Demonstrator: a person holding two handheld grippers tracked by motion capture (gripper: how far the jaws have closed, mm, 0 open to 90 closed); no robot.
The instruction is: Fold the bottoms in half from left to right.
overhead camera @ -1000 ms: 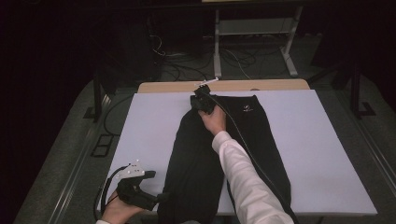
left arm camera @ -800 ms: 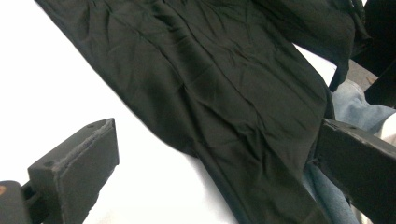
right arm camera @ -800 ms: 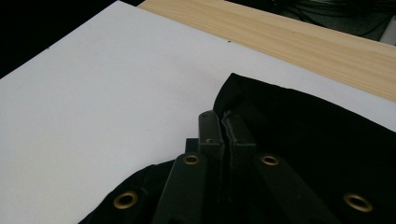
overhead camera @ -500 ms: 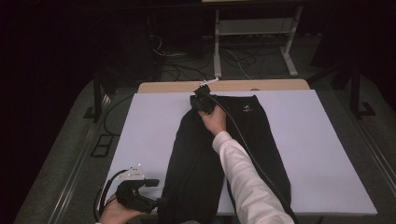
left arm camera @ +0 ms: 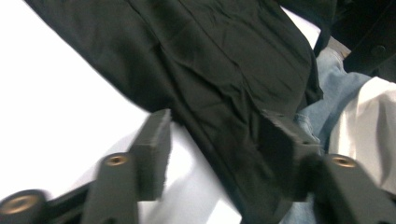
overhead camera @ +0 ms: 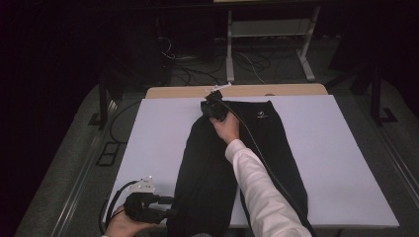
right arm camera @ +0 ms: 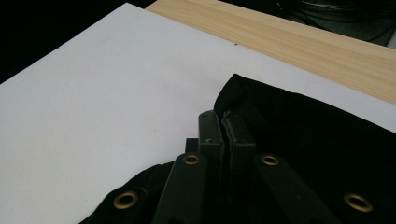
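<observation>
Meanwhile, right tool (overhead camera: 213, 104) pinches black trousers (overhead camera: 217, 168).

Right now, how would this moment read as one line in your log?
scene: black trousers on white table | right gripper: shut on waistband corner, far end | left gripper: open, jaws astride near leg hem
</observation>
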